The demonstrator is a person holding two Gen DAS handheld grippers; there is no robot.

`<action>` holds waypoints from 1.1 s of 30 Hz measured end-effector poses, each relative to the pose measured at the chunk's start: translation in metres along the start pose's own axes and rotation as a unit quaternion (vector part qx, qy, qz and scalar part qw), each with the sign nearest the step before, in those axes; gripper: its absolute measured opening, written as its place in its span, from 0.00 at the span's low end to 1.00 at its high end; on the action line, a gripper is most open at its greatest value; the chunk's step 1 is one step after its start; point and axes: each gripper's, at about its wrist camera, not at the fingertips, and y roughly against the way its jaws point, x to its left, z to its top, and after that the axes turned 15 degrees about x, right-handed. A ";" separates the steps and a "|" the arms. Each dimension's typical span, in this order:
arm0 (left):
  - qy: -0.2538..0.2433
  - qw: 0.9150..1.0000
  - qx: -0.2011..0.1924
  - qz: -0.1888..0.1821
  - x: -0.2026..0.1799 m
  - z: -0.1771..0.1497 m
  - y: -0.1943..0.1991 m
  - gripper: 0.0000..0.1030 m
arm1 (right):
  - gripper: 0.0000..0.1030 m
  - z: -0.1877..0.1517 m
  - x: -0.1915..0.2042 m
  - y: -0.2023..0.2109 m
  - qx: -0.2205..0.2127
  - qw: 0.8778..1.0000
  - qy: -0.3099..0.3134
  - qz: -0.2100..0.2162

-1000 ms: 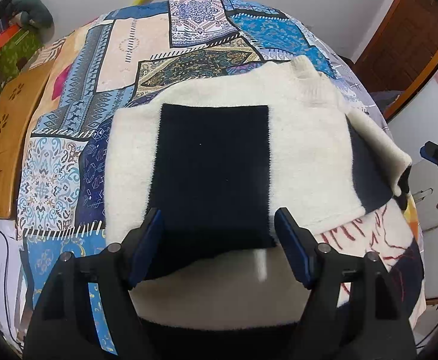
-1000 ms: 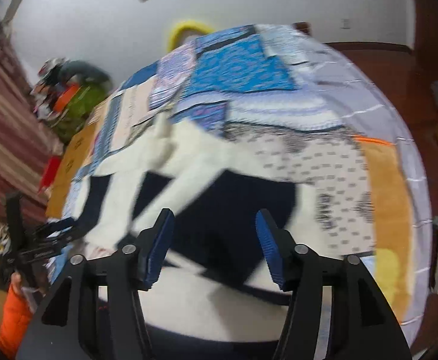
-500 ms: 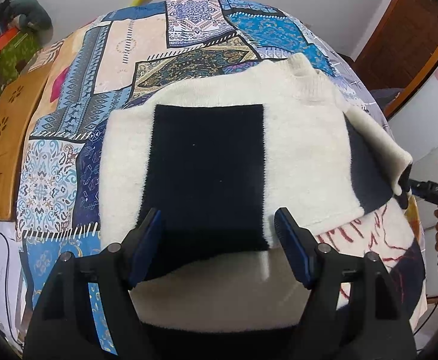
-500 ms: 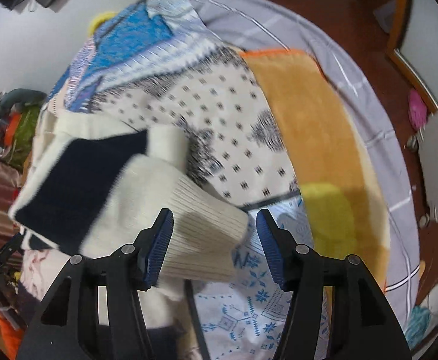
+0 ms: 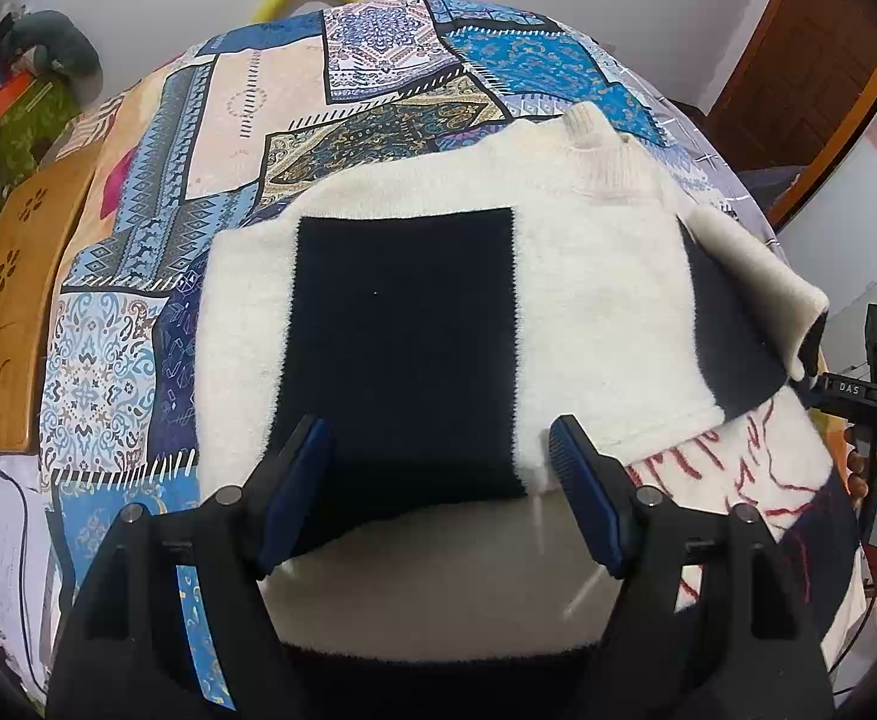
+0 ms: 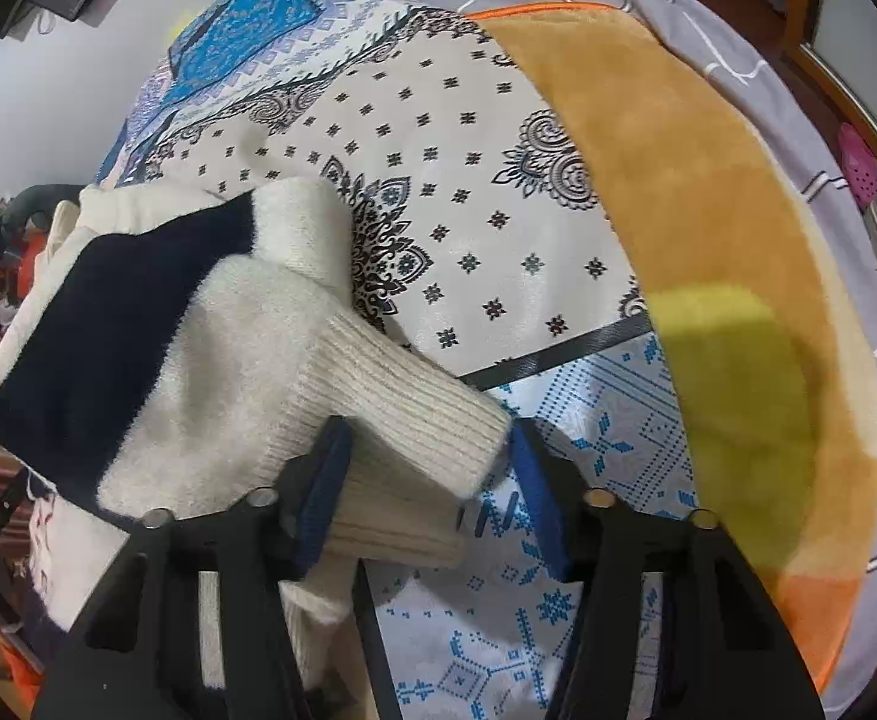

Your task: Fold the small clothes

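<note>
A cream sweater (image 5: pixel 588 300) with a navy panel (image 5: pixel 402 354) lies flat on the patchwork bedspread (image 5: pixel 258 120). My left gripper (image 5: pixel 438 468) hovers open over the sweater's near hem, nothing between its fingers. In the right wrist view the sweater's right sleeve (image 6: pixel 216 348) is folded across, and its ribbed cuff (image 6: pixel 402 444) lies between the fingers of my right gripper (image 6: pixel 426 480). Those jaws are closing around the cuff; the left pad touches it and a sliver of gap shows at the right pad.
An orange and yellow blanket (image 6: pixel 708 240) lies along the bed's right side over a grey checked sheet (image 6: pixel 708 30). A wooden board (image 5: pixel 12 300) sits at the bed's left edge. Another printed cream cloth (image 5: pixel 756 468) lies under the sweater's right side.
My right gripper came down and swung from over the sweater's body to the sleeve cuff, and its jaws have narrowed around it. The left gripper has kept still.
</note>
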 end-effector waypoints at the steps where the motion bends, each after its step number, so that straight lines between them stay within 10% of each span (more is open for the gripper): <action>1: 0.001 1.000 0.000 0.000 0.000 0.000 0.000 0.73 | 0.31 0.000 0.000 -0.001 0.000 1.000 0.001 -0.004; 6: 0.003 1.000 0.000 0.000 0.000 0.000 0.000 0.73 | 0.11 -0.003 0.012 -0.002 0.004 0.999 0.029 -0.032; 28: 0.009 1.000 -0.005 -0.006 0.002 -0.006 0.006 0.73 | 0.06 -0.006 0.085 0.084 -0.115 0.985 0.119 -0.044; 33: 0.011 1.000 -0.005 -0.008 0.003 -0.009 0.008 0.73 | 0.09 0.006 0.069 0.072 -0.086 0.992 0.079 -0.046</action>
